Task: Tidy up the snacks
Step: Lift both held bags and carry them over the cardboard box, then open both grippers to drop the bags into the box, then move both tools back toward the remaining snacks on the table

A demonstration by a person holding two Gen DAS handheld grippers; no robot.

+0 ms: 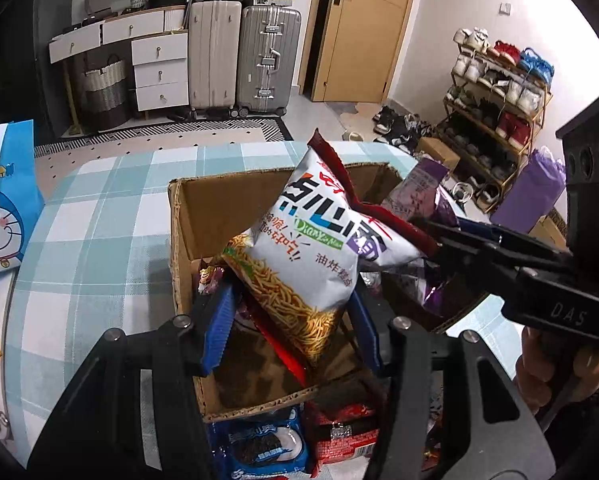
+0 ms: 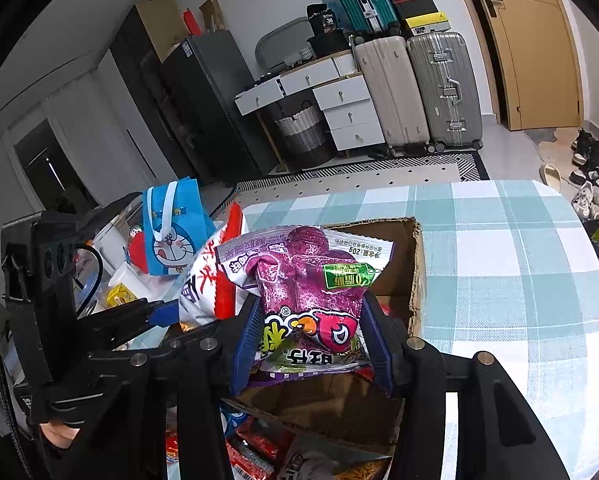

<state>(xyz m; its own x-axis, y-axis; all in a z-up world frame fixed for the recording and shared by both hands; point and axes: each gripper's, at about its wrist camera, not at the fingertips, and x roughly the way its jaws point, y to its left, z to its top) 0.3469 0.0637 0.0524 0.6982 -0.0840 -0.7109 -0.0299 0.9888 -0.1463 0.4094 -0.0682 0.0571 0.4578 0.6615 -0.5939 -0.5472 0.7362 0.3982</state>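
A: How many grippers are at work?

B: Two. The left gripper (image 1: 291, 328) has its blue pads pinching the lower end of a white noodle bag (image 1: 311, 240), which hangs tilted over the open cardboard box (image 1: 187, 216). The right gripper (image 2: 315, 340) pinches a purple bag (image 2: 299, 284) between its pads, above the same box (image 2: 415, 264).

A: Do both bags show in each view?

B: Yes. In the left wrist view the purple bag (image 1: 423, 192) sits behind the noodle bag, with the right gripper (image 1: 447, 240) reaching in from the right side. In the right wrist view the noodle bag (image 2: 207, 280) appears at the left, touching the purple one, with the left gripper (image 2: 167, 314) just beside it.

A: How many boxes?

B: One, standing on the checked tabletop (image 1: 99, 220), its flaps cut away. Inside it at least one more packet shows, but how many lie there cannot be told.

A: Anything outside the box?

B: Near its closest wall, two packets in the left wrist view: one blue cookie pack (image 1: 259, 448) and one red packet (image 1: 343, 432), side by side. One blue cartoon bag (image 2: 175, 232) stands at the tabletop's far edge.

A: And the room?

B: Two upright suitcases (image 1: 243, 60) stand beside a white drawer unit (image 1: 159, 68), one shoe rack (image 1: 495, 100) against the right wall.
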